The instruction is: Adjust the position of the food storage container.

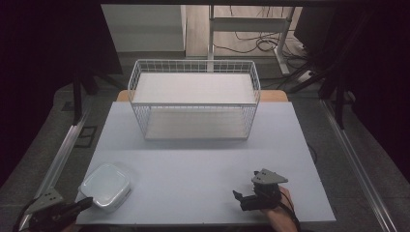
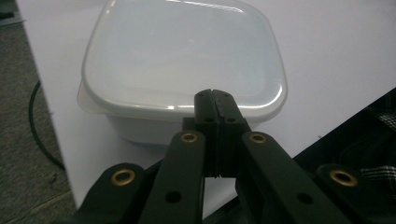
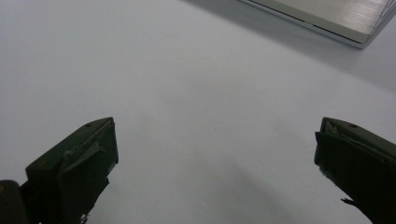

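I am looking at a white plastic box [image 1: 105, 186] with its lid on, sitting at the near left corner of the tabletop [image 1: 193, 169], right in front of my left claw [image 1: 87, 203]. The lid is milky and I cannot tell what is inside it. In the left claw's own view the box [image 2: 182, 70] is lying just beyond the tips, its near rim touching or almost touching them; I cannot tell which. I am seeing no label or writing on it.

Farther off, beyond both claws, a white wire basket [image 1: 193, 99] is standing at the far middle of the tabletop. It is holding two pale flat boards, one as an upper shelf and one as a floor, and nothing is lying on either. A corner of its lower board [image 3: 336, 18] is showing ahead and to the right of my right claw.

My left claw [image 2: 215, 100] is clenched, its two jaws pressed flat together with nothing between them, pointing at the near side of the box.

My right claw [image 1: 244, 193] is resting low over the near right part of the tabletop, well apart from the box. Its jaws are standing wide apart, released, with bare tabletop [image 3: 201, 116] between them, and it is holding nothing.
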`<state>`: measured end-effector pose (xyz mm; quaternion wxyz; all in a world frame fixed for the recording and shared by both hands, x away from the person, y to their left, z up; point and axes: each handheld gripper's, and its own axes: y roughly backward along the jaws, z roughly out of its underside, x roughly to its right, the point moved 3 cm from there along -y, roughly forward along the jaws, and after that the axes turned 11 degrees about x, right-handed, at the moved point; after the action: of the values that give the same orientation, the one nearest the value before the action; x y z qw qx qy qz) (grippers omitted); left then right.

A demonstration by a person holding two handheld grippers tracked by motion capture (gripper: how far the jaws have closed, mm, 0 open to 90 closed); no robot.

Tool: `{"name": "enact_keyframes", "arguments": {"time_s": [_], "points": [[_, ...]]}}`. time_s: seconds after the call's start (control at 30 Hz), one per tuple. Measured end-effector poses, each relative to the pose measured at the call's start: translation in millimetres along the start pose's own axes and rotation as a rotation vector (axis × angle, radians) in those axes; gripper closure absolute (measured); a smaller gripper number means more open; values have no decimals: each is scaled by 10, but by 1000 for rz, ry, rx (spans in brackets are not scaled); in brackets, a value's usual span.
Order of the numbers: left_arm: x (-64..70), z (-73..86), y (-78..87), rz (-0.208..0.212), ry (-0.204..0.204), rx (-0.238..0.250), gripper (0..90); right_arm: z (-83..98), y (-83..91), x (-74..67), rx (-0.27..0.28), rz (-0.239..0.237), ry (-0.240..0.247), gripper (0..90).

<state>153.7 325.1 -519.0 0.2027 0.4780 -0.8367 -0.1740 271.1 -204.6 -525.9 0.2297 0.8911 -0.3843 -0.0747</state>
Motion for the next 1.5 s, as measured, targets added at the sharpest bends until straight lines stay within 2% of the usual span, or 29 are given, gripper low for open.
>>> {"name": "enact_keyframes", "arguments": {"time_s": [0.2,0.4,0.43,0.5,0.57,0.6,0.67,0.7,0.8,0.87,0.97,1.23,1.5], "points": [[67,-73,-207,46,0,24,900,7,-19,-23,-9,-9,8,0],[75,-157,-385,67,2,58,900,12,-32,-35,-15,-19,7,0],[60,-190,-380,57,3,75,900,11,-31,-34,-13,-19,6,0],[-15,-272,-317,4,10,116,900,9,-28,-28,-11,-18,5,0],[-146,-329,-237,-66,31,158,900,9,-33,-29,-10,-20,6,0],[-219,-335,-210,-102,40,161,900,10,-36,-32,-11,-22,7,0],[-362,-302,-201,-174,52,144,900,11,-40,-40,-17,-25,16,0],[-445,-264,-223,-199,71,129,900,12,-44,-47,-17,-27,20,0],[-564,-183,-336,-222,98,81,900,13,-52,-55,-21,-30,28,0],[-569,-159,-422,-208,97,51,900,13,-54,-58,-23,-31,27,0],[-519,-170,-503,-194,87,32,900,14,-57,-57,-24,-34,23,0],[-325,-235,-680,-132,83,32,900,13,-63,-62,-31,-37,13,0],[-47,-357,-944,-62,45,17,900,20,-73,-44,-40,-28,6,0]]}}
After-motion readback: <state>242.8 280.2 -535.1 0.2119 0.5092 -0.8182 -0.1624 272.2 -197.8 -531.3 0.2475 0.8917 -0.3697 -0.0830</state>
